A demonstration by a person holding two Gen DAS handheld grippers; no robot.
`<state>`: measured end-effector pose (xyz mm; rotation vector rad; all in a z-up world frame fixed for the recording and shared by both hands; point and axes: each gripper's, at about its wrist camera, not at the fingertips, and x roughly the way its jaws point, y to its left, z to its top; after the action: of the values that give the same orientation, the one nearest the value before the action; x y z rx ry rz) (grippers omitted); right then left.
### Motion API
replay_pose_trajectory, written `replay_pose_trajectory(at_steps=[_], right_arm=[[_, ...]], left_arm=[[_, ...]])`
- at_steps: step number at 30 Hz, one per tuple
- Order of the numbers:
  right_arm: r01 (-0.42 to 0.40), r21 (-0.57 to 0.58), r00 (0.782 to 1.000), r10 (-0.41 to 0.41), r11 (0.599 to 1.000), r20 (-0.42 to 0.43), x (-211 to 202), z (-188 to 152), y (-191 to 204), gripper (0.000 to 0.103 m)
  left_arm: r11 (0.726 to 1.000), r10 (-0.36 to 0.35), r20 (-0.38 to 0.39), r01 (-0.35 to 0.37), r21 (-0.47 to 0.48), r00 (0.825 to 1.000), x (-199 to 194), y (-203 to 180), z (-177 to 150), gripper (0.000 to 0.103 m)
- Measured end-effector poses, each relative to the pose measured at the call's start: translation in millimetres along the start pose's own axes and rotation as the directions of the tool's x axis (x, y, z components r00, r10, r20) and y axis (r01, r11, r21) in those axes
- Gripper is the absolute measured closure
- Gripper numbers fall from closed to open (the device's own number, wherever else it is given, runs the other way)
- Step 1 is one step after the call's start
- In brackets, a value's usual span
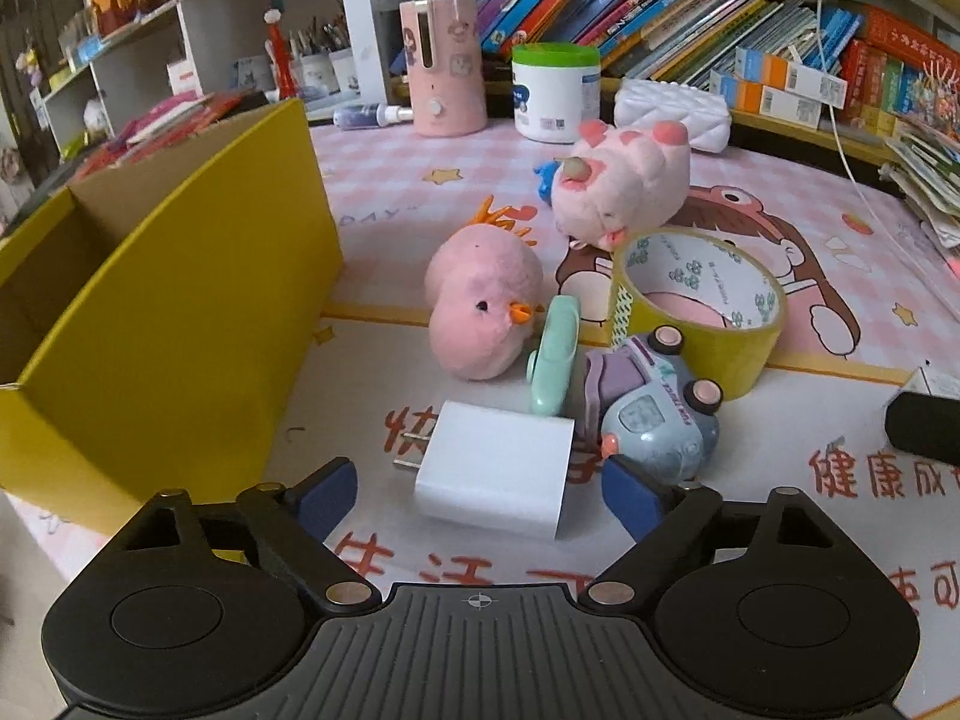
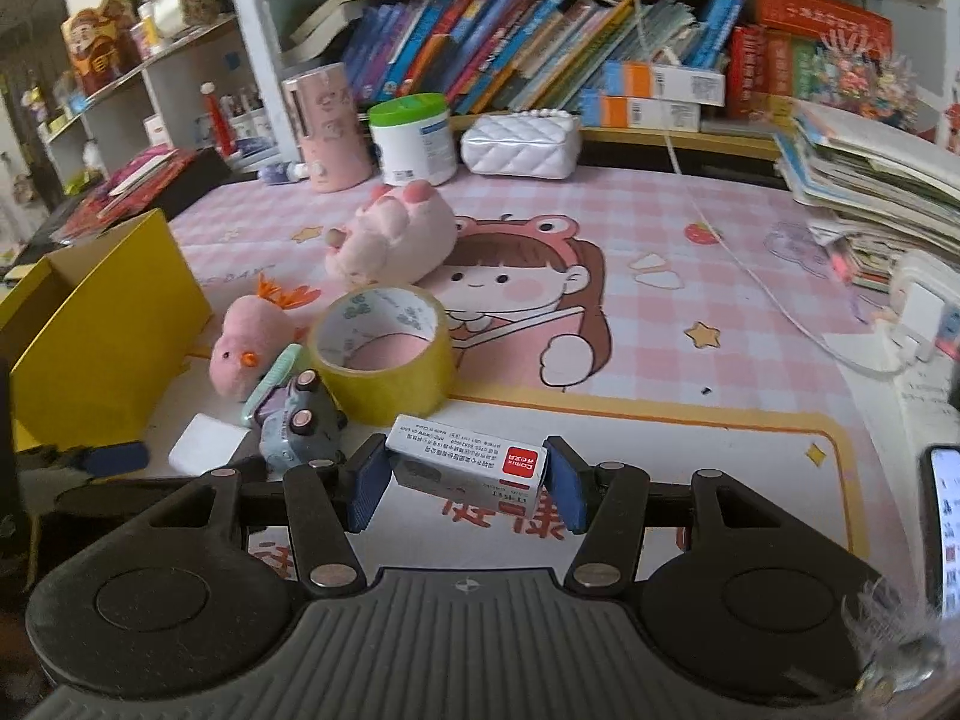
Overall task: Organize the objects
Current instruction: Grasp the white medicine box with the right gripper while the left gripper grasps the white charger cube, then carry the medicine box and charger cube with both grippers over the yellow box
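Note:
A white plug adapter [image 1: 495, 468] lies on the mat between the open jaws of my left gripper [image 1: 480, 495], untouched. Beyond it lie a grey toy car [image 1: 654, 414], a mint green clip [image 1: 552, 354], a pink chick plush [image 1: 480, 306], a yellow tape roll [image 1: 699, 300] and a pink pig plush [image 1: 618, 186]. An open yellow box [image 1: 168, 300] stands to the left. My right gripper [image 2: 468, 480] is shut on a small white box with a red label [image 2: 468, 465], just above the mat, beside the tape roll [image 2: 384, 348] and car [image 2: 300, 426].
A pink dispenser [image 1: 444, 66], a green-lidded tub [image 1: 555, 90] and a white quilted bag [image 1: 672, 114] stand at the back before a bookshelf. A white cable [image 2: 738, 264] crosses the mat. Stacked books [image 2: 870, 180] and a phone [image 2: 945, 522] sit at right.

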<state>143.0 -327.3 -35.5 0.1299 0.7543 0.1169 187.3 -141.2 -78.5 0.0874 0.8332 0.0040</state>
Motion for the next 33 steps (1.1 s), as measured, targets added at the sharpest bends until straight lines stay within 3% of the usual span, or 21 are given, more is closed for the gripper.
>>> replay_pose_trajectory(at_steps=[6, 11, 19, 33], right_arm=[[-0.023, -0.001, 1.0, 0.023, 1.0, -0.01, 4.0, 2.0, -3.6, 0.05], [-0.01, 0.003, 1.0, 0.01, 1.0, -0.023, 5.7, 2.0, -5.2, 0.05], [0.016, -0.025, 0.999, -0.017, 1.0, -0.05, 5.7, -1.8, 10.4, 0.05], [0.043, -0.137, 0.999, -0.044, 0.99, -0.007, -23.5, -18.3, 95.4, 0.05]], left_arm=[[0.999, -0.031, -0.02, 0.03, -0.028, 0.999, 10.6, 4.1, 1.2, 0.036], [0.999, -0.029, -0.035, 0.028, -0.034, 0.999, 7.1, 5.9, 2.5, 0.037], [0.996, -0.052, 0.017, 0.053, -0.077, 0.999, -38.8, 9.9, 1.9, 0.037], [0.992, -0.053, 0.112, 0.065, -0.107, 0.992, -105.5, 69.3, -26.3, 0.037]])
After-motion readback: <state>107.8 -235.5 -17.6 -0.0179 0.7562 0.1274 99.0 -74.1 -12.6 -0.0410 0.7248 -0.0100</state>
